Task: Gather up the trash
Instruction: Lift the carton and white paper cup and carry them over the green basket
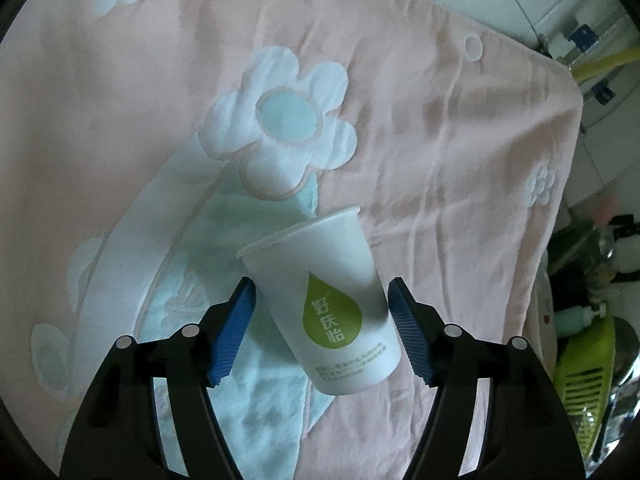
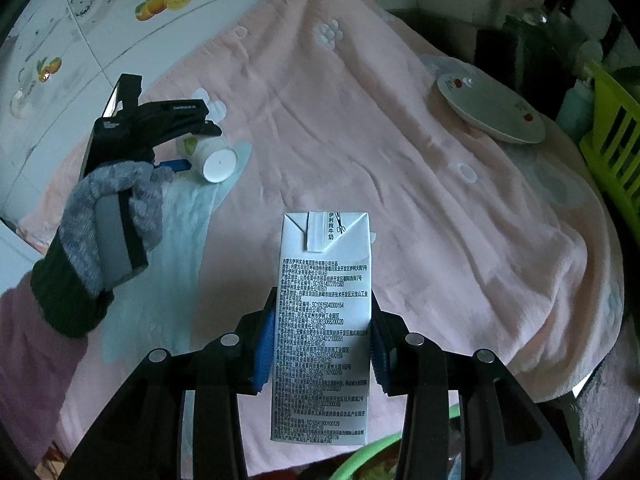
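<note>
My right gripper (image 2: 322, 350) clamps the white printed milk carton (image 2: 323, 320) for binning; my left gripper (image 1: 322, 326) straddles the white green-logo paper cup (image 1: 320, 304), fingers wide.

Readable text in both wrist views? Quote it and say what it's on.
"好庆临", white on the green drop, on the paper cup; grey lines below it too blurred to read.
"伊利纯牛奶" on the top flap of the milk carton.
Carton's dense black print: mostly too small; "SC" number strings show.
Black left tongs: white lettering, illegible.
</note>
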`<move>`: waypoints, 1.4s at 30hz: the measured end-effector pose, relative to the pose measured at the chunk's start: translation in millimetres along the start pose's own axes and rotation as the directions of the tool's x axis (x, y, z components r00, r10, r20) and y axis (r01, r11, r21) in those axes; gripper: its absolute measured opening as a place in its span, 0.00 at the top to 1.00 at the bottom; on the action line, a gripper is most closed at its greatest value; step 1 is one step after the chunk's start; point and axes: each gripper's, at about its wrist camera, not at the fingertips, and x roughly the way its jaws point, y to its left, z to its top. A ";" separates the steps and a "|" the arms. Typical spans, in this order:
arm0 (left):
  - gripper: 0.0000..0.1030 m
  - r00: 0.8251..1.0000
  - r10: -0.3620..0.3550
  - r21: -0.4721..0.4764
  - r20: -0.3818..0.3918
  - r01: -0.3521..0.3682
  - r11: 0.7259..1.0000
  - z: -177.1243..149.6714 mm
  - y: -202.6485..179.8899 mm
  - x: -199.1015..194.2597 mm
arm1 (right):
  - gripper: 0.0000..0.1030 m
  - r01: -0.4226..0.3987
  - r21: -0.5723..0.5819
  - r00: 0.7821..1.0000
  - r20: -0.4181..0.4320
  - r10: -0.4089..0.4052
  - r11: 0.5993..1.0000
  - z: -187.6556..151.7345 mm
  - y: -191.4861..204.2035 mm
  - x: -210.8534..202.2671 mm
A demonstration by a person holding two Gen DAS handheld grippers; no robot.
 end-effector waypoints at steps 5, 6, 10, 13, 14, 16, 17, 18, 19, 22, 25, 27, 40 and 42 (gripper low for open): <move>0.37 1.000 -0.001 0.038 0.012 0.001 0.999 -4.9 -10.5 6.3 | 0.63 -0.001 0.005 1.000 -0.001 0.001 1.000 -9.8 -4.3 -3.0; 0.38 1.000 -0.006 0.046 0.011 0.005 0.999 -5.7 -12.9 7.8 | 0.63 0.001 0.004 1.000 -0.001 -0.001 1.000 -11.8 -4.7 -4.0; 0.42 1.000 -0.020 0.095 0.019 0.018 0.995 -11.6 -20.8 8.7 | 0.63 0.004 0.002 1.000 -0.002 -0.004 1.000 -20.2 -6.7 -10.5; 0.44 0.999 -0.045 0.115 0.008 0.044 0.992 -17.7 -23.3 4.0 | 0.63 0.008 0.005 1.000 0.001 -0.008 1.000 -24.1 -9.6 -15.1; 0.44 0.999 -0.051 0.128 0.009 0.050 0.990 -20.7 -24.7 0.9 | 0.63 0.015 0.005 1.000 0.003 -0.015 1.000 -26.1 -9.7 -17.2; 0.44 0.998 -0.067 0.164 0.010 0.065 0.984 -27.9 -26.6 -8.3 | 0.63 0.026 0.010 1.000 0.011 -0.026 1.000 -28.8 -10.1 -20.2; 0.44 0.997 -0.076 0.179 0.005 0.074 0.981 -31.5 -27.5 -12.9 | 0.63 0.028 0.017 0.999 0.014 -0.028 0.999 -32.6 -10.4 -23.8; 0.44 0.996 -0.088 0.196 -0.001 0.086 0.977 -37.4 -28.1 -19.4 | 0.63 0.029 0.022 0.999 0.015 -0.030 0.999 -34.5 -11.1 -24.7; 0.44 0.995 -0.095 0.205 -0.006 0.094 0.974 -39.8 -27.5 -23.7 | 0.63 0.032 0.027 0.999 0.016 -0.033 0.999 -37.2 -11.6 -26.8; 0.44 0.991 -0.129 0.238 -0.027 0.132 0.962 -54.7 -25.2 -41.0 | 0.63 0.050 0.040 0.999 0.017 -0.051 0.998 -48.7 -11.1 -33.3; 0.44 0.986 -0.159 0.270 -0.049 0.166 0.948 -73.1 -21.2 -61.6 | 0.63 0.065 0.055 0.998 0.020 -0.066 0.996 -63.8 -12.3 -41.6; 0.44 0.982 -0.179 0.286 -0.059 0.188 0.940 -86.1 -17.1 -76.8 | 0.63 0.080 0.061 0.996 0.019 -0.081 0.995 -76.1 -13.7 -46.6; 0.44 0.946 -0.294 0.385 -0.134 0.323 0.864 -171.8 -8.7 -147.6 | 0.63 0.168 0.135 0.986 -0.009 -0.169 0.976 -163.2 -41.3 -68.3; 0.44 0.941 -0.306 0.399 -0.145 0.339 0.852 -184.2 -9.4 -154.5 | 0.63 0.187 0.154 0.982 -0.018 -0.186 0.970 -173.5 -48.6 -68.4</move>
